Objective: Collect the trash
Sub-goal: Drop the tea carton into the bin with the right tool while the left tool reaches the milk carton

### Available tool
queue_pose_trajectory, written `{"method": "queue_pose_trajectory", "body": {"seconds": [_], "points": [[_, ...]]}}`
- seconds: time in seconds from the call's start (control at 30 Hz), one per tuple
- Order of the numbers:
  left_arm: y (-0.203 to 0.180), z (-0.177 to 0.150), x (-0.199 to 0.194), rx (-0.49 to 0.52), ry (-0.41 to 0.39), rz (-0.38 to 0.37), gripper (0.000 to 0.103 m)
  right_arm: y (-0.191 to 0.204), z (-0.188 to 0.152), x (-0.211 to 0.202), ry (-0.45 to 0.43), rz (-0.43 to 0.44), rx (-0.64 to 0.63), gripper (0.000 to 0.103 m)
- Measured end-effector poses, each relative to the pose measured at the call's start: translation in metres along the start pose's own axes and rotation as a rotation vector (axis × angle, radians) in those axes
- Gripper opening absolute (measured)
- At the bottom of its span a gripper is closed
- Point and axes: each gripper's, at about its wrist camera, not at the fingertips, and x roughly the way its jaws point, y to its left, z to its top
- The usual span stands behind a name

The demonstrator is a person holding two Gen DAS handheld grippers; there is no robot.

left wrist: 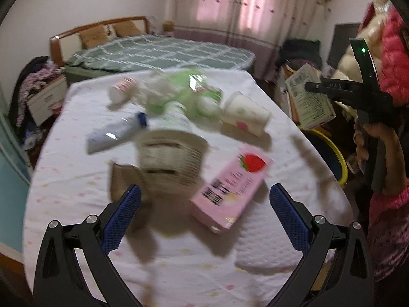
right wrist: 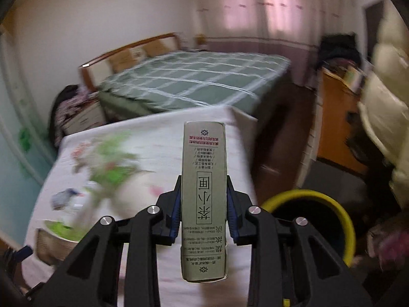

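While gripped: grey-green carton [right wrist: 204, 199], clamped upright between the right gripper [right wrist: 204, 202] pads, past the table's edge.
Bin: yellow-rimmed bin [right wrist: 332, 204], low, just right of carton.
Left gripper [left wrist: 204, 212]: jaws wide apart, empty, above pink strawberry box [left wrist: 230, 189].
Table [left wrist: 76, 192]: blurred cups, tube, green wrappers.

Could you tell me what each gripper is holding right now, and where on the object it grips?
The right gripper clamps a grey-green carton across its narrow sides, around mid-length. The left gripper is open, holding nothing.
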Motion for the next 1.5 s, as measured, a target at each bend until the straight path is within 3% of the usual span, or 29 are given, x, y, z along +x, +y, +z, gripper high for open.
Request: {"method": "queue_pose_trajectory", "body": {"seconds": [0.17, 0.33, 0.53, 0.83, 0.97, 1.13, 1.2, 1.5], "points": [[-0.008, -0.005, 0.024, -0.001, 0.048, -0.023, 0.099, -0.065, -0.024, 0.019, 0.044, -0.155, 0.072, 0.029], [-0.012, -0.005, 0.043, 0.006, 0.073, -0.024, 0.099, -0.102, -0.051, 0.053, 0.129, -0.231, 0.111, 0.029], [-0.013, -0.006, 0.057, 0.021, 0.103, -0.014, 0.099, -0.120, -0.075, 0.086, 0.226, -0.233, 0.139, 0.030], [-0.012, -0.004, 0.071, 0.039, 0.115, -0.004, 0.098, -0.122, -0.074, 0.080, 0.205, -0.245, 0.138, 0.040], [-0.013, -0.004, 0.075, 0.033, 0.130, -0.040, 0.086, -0.120, -0.078, 0.069, 0.193, -0.233, 0.147, 0.043], [-0.022, -0.002, 0.076, 0.031, 0.155, -0.144, 0.068, -0.119, -0.086, 0.052, 0.175, -0.206, 0.156, 0.044], [-0.025, 0.001, 0.076, 0.029, 0.161, -0.159, 0.068, -0.119, -0.088, 0.046, 0.167, -0.200, 0.161, 0.044], [-0.049, 0.020, 0.095, 0.116, 0.200, -0.097, 0.068, -0.123, -0.094, 0.031, 0.155, -0.168, 0.186, 0.045]]}}
